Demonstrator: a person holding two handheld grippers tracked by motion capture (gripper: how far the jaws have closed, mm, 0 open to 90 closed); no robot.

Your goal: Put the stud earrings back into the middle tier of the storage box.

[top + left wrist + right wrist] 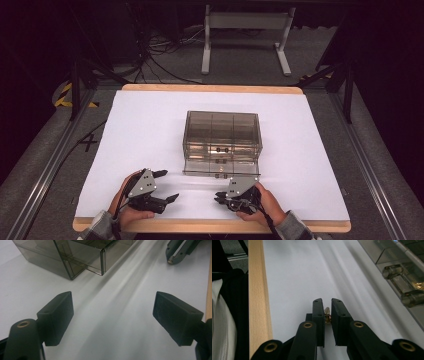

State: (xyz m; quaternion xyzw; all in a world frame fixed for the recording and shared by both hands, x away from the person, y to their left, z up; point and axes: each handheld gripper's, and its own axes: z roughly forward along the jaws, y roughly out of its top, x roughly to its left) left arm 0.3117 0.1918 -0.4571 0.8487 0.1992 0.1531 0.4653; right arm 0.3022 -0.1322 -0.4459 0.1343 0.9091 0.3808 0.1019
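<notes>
A smoky see-through box (222, 131) stands mid-table with its front flap (220, 171) folded down onto the white sheet. My left gripper (169, 185) rests near the front edge, left of the flap, jaws wide open with bare sheet between them (112, 307). My right gripper (220, 197) lies just in front of the flap's right part, pointing left. Its jaws (327, 305) stand almost together, with a small brass piece (327, 312) pinched between the pads. The box corner (75, 257) and the right gripper's tip (176, 252) appear in the left gripper view.
The white sheet (150, 125) covers a wooden table whose front edge (258, 290) runs close beside my right gripper. The flap's clear hinge knuckles (402, 282) lie to its other side. Beyond the table are a grey floor, cables and a white desk frame (245, 35).
</notes>
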